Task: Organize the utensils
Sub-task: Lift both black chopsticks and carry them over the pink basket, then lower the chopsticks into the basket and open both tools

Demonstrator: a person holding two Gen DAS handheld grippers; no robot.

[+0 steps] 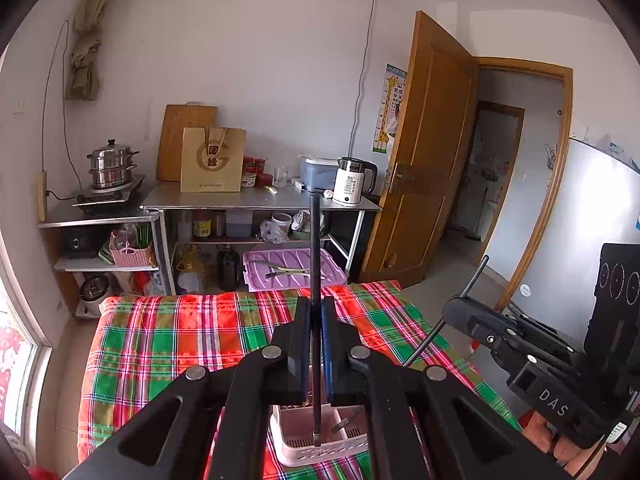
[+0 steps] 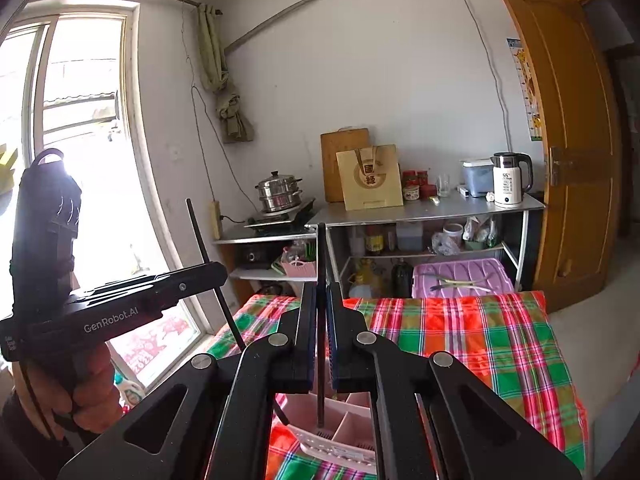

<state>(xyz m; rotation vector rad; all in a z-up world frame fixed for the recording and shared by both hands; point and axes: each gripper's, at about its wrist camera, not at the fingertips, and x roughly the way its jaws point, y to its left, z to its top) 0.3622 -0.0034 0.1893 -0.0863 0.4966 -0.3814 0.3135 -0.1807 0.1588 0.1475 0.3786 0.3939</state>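
Observation:
My left gripper [image 1: 316, 304] is shut on a black chopstick [image 1: 315, 240] that stands upright, its lower end hanging over a pink utensil caddy [image 1: 304, 446] on the plaid table [image 1: 200, 340]. A metal utensil [image 1: 348, 420] leans inside the caddy. At the right of this view, the right gripper [image 1: 454, 306] holds a second, slanted black chopstick [image 1: 475, 276]. In the right wrist view, my right gripper [image 2: 321, 292] is shut on its chopstick [image 2: 321, 256] above the caddy [image 2: 344, 420]. The left gripper [image 2: 220, 270] shows there with its chopstick [image 2: 200, 232].
A purple tray [image 1: 292, 254] with a few utensils [image 1: 284, 270] sits past the table's far edge. Behind it stand metal shelves [image 1: 260, 200] with a kettle [image 1: 354, 180], jars and a steamer pot [image 1: 110, 164]. A window [image 2: 80, 160] lies left and a wooden door [image 1: 424, 152] right.

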